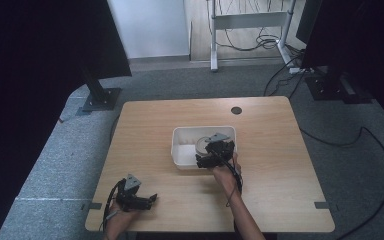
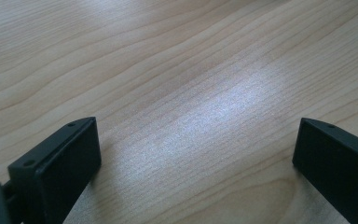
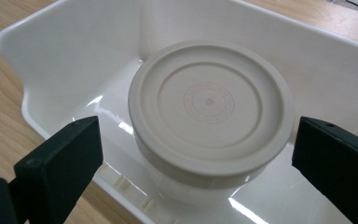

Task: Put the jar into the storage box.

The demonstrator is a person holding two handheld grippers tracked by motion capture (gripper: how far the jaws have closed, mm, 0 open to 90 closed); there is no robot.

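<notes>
Item 1. Left gripper (image 1: 152, 198): lies low over the wooden table (image 1: 270, 150), well to the left of the white tub (image 1: 180, 150) and nearer the person's edge of the table than the tub is. Held in the person's left hand (image 1: 117, 220). In the left gripper view, the left gripper (image 2: 196, 149) has its jaws spread wide apart, with bare wood grain between them and nothing held.

Item 2. White tub: rectangular plastic bin with rounded corners, standing near the middle of the table. A round dark grommet hole (image 1: 236, 110) sits in the tabletop beyond the tub, toward the far edge.

Item 3. Round container (image 3: 209, 116): cream-coloured, closed by a flat circular lid with a faint embossed ring mark at its centre. It stands upright inside the tub, toward the tub's right half as the high view shows it (image 1: 202, 143).

Item 4. Right gripper (image 1: 202, 160): poised at the tub's near-right rim, held in the person's right hand (image 1: 225, 175). In the right gripper view, the right gripper (image 3: 196, 154) has its jaws wide apart, one on either side of the container and clear of its lid.
</notes>
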